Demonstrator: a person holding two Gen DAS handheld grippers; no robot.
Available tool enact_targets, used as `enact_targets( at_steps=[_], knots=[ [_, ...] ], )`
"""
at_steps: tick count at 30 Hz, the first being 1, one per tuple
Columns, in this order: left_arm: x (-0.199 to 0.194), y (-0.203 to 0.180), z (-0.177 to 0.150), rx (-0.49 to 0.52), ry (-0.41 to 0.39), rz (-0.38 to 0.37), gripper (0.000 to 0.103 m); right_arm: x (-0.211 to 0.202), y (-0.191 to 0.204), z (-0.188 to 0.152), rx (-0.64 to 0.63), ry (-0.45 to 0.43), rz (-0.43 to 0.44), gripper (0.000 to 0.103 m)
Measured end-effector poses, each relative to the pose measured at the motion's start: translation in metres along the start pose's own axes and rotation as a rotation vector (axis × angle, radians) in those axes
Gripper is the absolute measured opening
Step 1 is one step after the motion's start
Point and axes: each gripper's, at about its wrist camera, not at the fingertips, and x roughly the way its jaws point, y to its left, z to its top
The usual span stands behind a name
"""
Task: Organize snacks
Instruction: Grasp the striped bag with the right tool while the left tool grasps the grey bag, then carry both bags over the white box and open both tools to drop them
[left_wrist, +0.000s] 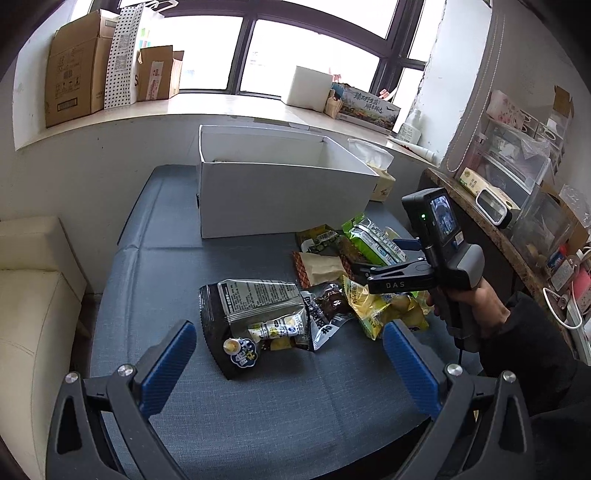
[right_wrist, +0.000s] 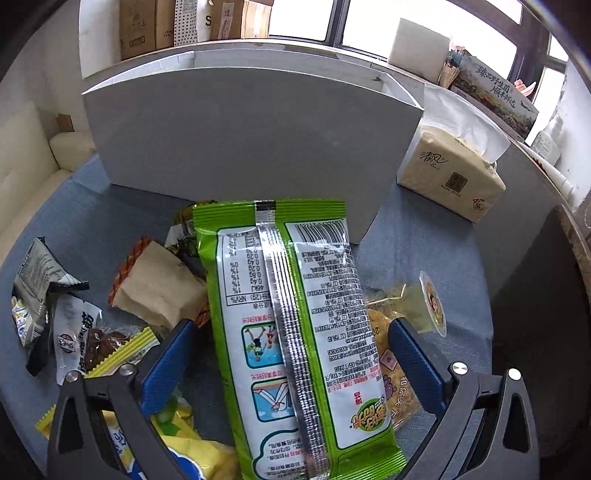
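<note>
Several snack packets lie in a heap on a blue-grey cushion (left_wrist: 258, 406). My right gripper (right_wrist: 290, 350) is open, one blue finger on each side of a green packet (right_wrist: 295, 314) that lies back-side up on the heap. From the left wrist view, that right gripper (left_wrist: 380, 258) hovers low over the heap beside the green packet (left_wrist: 373, 240). My left gripper (left_wrist: 290, 354) is open and holds nothing, just short of a black packet (left_wrist: 240, 306). A white open box (left_wrist: 280, 192) stands behind the heap, and its front wall (right_wrist: 240, 147) is close ahead of the green packet.
A brown paper packet (right_wrist: 159, 288), a yellow packet (right_wrist: 184, 450), a dark meat snack (right_wrist: 92, 339) and a jelly cup (right_wrist: 432, 306) surround the green one. A tissue pack (right_wrist: 450, 177) sits right of the box. Cream sofa (left_wrist: 33, 314) left, cluttered wooden shelf (left_wrist: 480, 221) right.
</note>
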Motion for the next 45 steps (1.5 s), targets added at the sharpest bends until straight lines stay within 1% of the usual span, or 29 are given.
enact_targets(
  at_steps=[2, 3, 4, 6, 9, 11, 14, 17, 19, 22, 23, 25, 26, 27, 28, 30, 31, 32, 36, 38, 39, 40, 42, 44, 45],
  knots=[
    [0.001, 0.001, 0.000, -0.004, 0.003, 0.002, 0.103, -0.005, -0.002, 0.000, 0.012, -0.014, 0.012, 0.095],
    [0.001, 0.001, 0.000, -0.003, 0.004, 0.002, 0.103, -0.008, -0.001, -0.001, 0.010, -0.016, 0.006, 0.079],
    [0.002, 0.001, 0.000, -0.001, 0.006, 0.003, 0.103, -0.011, -0.001, 0.000, 0.006, -0.020, -0.024, 0.078],
    [0.003, 0.001, 0.000, 0.004, 0.009, 0.009, 0.103, -0.012, -0.003, -0.001, 0.011, -0.010, -0.005, 0.078],
    [0.004, 0.001, -0.001, 0.007, 0.016, 0.015, 0.103, -0.017, -0.006, -0.002, 0.027, -0.020, -0.006, 0.076],
    [0.006, 0.002, -0.001, 0.024, 0.021, 0.018, 0.103, -0.027, -0.012, 0.000, 0.049, -0.051, 0.023, 0.075],
    [0.012, 0.005, -0.002, 0.039, 0.034, 0.029, 0.103, -0.056, -0.016, 0.003, 0.078, -0.124, 0.018, 0.075],
    [0.022, 0.009, -0.004, 0.035, 0.061, 0.031, 0.103, -0.090, -0.021, 0.008, 0.129, -0.201, 0.038, 0.075],
    [0.034, 0.009, -0.005, 0.051, 0.091, 0.039, 0.103, -0.115, -0.022, 0.007, 0.142, -0.254, 0.062, 0.075],
    [0.054, 0.007, -0.007, 0.076, 0.134, 0.022, 0.103, -0.147, -0.014, 0.000, 0.136, -0.309, 0.062, 0.075],
    [0.062, 0.008, -0.007, 0.072, 0.149, 0.034, 0.103, -0.156, -0.012, -0.003, 0.139, -0.323, 0.068, 0.075],
    [0.080, 0.007, -0.006, 0.077, 0.163, 0.098, 0.103, -0.170, -0.009, -0.009, 0.154, -0.348, 0.082, 0.075],
    [0.088, 0.008, -0.005, 0.066, 0.172, 0.110, 0.103, -0.176, -0.007, -0.011, 0.157, -0.354, 0.087, 0.075],
    [0.096, 0.010, -0.004, 0.051, 0.183, 0.102, 0.103, -0.182, -0.005, -0.015, 0.164, -0.361, 0.088, 0.075],
    [0.102, 0.010, -0.003, 0.041, 0.188, 0.094, 0.103, -0.185, -0.003, -0.019, 0.165, -0.367, 0.090, 0.075],
    [0.115, 0.012, -0.002, 0.039, 0.199, 0.147, 0.103, -0.187, -0.001, -0.024, 0.159, -0.368, 0.086, 0.075],
    [0.121, 0.012, -0.002, 0.039, 0.208, 0.154, 0.103, -0.187, 0.000, -0.025, 0.157, -0.367, 0.090, 0.075],
    [0.124, 0.014, -0.002, 0.033, 0.207, 0.145, 0.103, -0.185, 0.000, -0.025, 0.151, -0.364, 0.096, 0.075],
    [0.133, 0.021, -0.002, 0.012, 0.207, 0.159, 0.103, -0.177, 0.001, -0.027, 0.148, -0.342, 0.100, 0.075],
    [0.139, 0.029, -0.005, -0.015, 0.217, 0.146, 0.102, -0.174, 0.001, -0.029, 0.157, -0.337, 0.111, 0.075],
    [0.135, 0.029, -0.005, -0.016, 0.192, 0.138, 0.101, -0.172, 0.000, -0.029, 0.160, -0.332, 0.115, 0.075],
    [0.133, 0.030, -0.005, -0.022, 0.197, 0.136, 0.096, -0.170, 0.001, -0.029, 0.161, -0.329, 0.111, 0.075],
    [0.124, 0.032, -0.004, -0.037, 0.182, 0.134, 0.092, -0.170, 0.002, -0.031, 0.157, -0.325, 0.112, 0.075],
    [0.114, 0.038, -0.004, -0.076, 0.170, 0.098, 0.085, -0.169, 0.003, -0.032, 0.162, -0.322, 0.117, 0.075],
    [0.107, 0.040, -0.003, -0.085, 0.156, 0.086, 0.083, -0.168, 0.003, -0.032, 0.161, -0.320, 0.118, 0.075]
  ],
)
